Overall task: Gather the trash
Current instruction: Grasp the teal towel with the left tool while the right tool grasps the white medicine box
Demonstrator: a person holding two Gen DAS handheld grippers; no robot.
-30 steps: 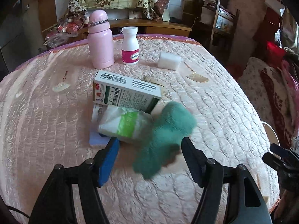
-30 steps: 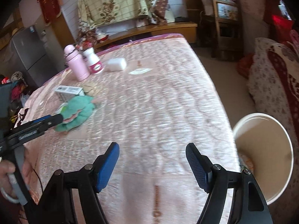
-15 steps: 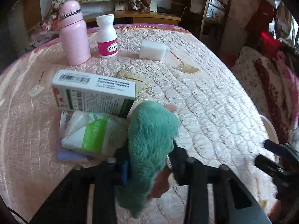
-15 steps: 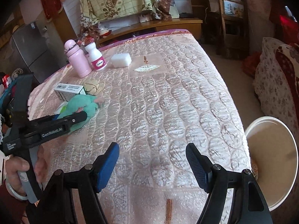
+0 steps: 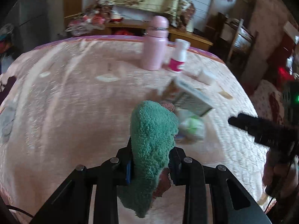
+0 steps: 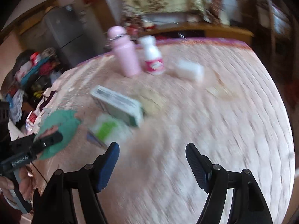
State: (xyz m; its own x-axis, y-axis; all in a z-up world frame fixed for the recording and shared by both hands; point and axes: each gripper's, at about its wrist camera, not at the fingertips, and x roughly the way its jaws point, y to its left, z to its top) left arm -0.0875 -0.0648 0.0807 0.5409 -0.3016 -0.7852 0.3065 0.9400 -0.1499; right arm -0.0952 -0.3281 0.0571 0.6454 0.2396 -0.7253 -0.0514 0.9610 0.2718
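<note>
Left wrist view: the left gripper, whose jaws have just been closing, clenches one green cloth above the bed. Behind stand one pink bottle, one white bottle, one box.

Right wrist view: the right gripper is spread, empty, over the bed.

Both wrist views close, angled down over bed; share, apparently (blurred), pink bottle.

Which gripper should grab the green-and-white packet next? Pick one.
Right. The right gripper is open and empty just short of the packet; the left gripper is shut on the green cloth.
</note>
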